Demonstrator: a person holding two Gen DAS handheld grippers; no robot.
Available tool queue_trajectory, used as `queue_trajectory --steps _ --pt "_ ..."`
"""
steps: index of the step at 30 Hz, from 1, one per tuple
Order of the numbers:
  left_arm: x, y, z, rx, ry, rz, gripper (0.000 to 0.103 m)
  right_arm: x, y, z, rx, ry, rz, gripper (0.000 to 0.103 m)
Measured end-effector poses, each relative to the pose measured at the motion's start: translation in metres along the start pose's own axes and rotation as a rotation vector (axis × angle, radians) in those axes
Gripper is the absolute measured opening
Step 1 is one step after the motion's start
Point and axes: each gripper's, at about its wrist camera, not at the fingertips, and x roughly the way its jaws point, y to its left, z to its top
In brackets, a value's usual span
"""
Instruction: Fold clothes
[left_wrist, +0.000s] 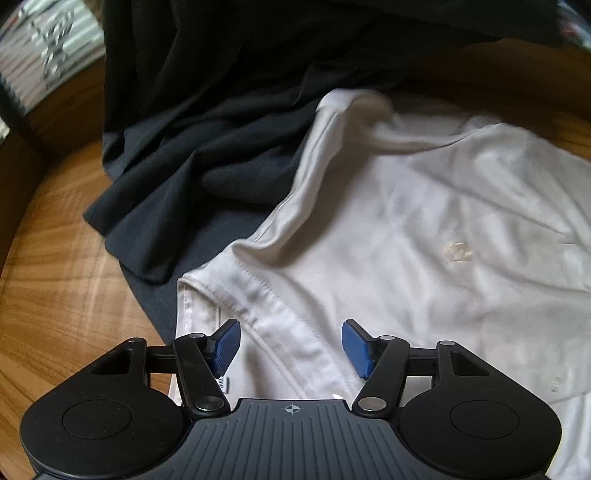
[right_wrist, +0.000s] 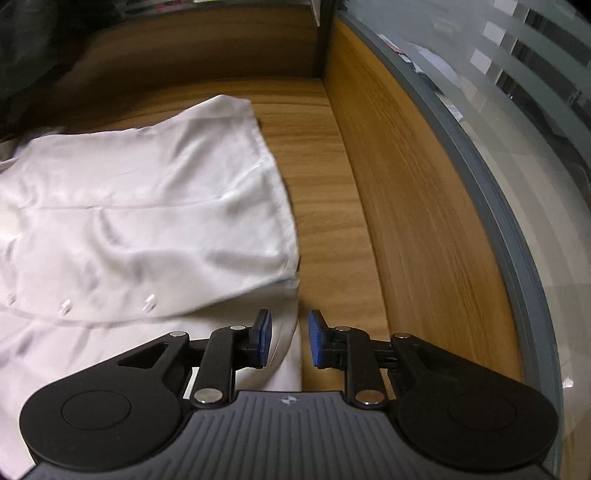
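A white button-up shirt (left_wrist: 424, 221) lies spread on the wooden table (left_wrist: 55, 277), its collar band (left_wrist: 266, 306) toward my left gripper. My left gripper (left_wrist: 291, 347) is open wide just above the collar, blue pads (left_wrist: 227, 345) on either side and nothing pinched. In the right wrist view the shirt's body (right_wrist: 147, 206) shows its button placket (right_wrist: 149, 302) and side edge (right_wrist: 286, 229). My right gripper (right_wrist: 290, 339) hangs over that edge with a narrow gap between its pads (right_wrist: 316, 339). Cloth lies below the gap, not clamped.
A heap of dark garments (left_wrist: 192, 147) lies behind and left of the white shirt, partly under its shoulder. A wooden side wall (right_wrist: 406, 184) topped by a frosted glass partition (right_wrist: 535, 129) bounds the table on the right. Bare wood (right_wrist: 325, 221) runs between shirt and wall.
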Motion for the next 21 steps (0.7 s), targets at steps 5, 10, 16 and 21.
queue_trajectory --steps 5,10,16,21 --pt "-0.037 -0.025 -0.015 0.163 -0.083 -0.055 0.064 -0.02 0.002 -0.038 0.024 0.037 0.047 0.024" --pt "-0.055 -0.057 -0.038 0.344 -0.096 -0.099 0.064 -0.023 0.007 -0.075 0.073 0.086 0.068 0.024" --pt "-0.055 -0.064 -0.045 0.363 -0.063 -0.121 0.064 -0.024 0.021 -0.093 0.06 0.088 0.062 0.025" --pt "-0.056 -0.049 -0.047 0.337 -0.05 -0.114 0.064 -0.027 0.036 -0.098 0.004 0.088 0.037 0.008"
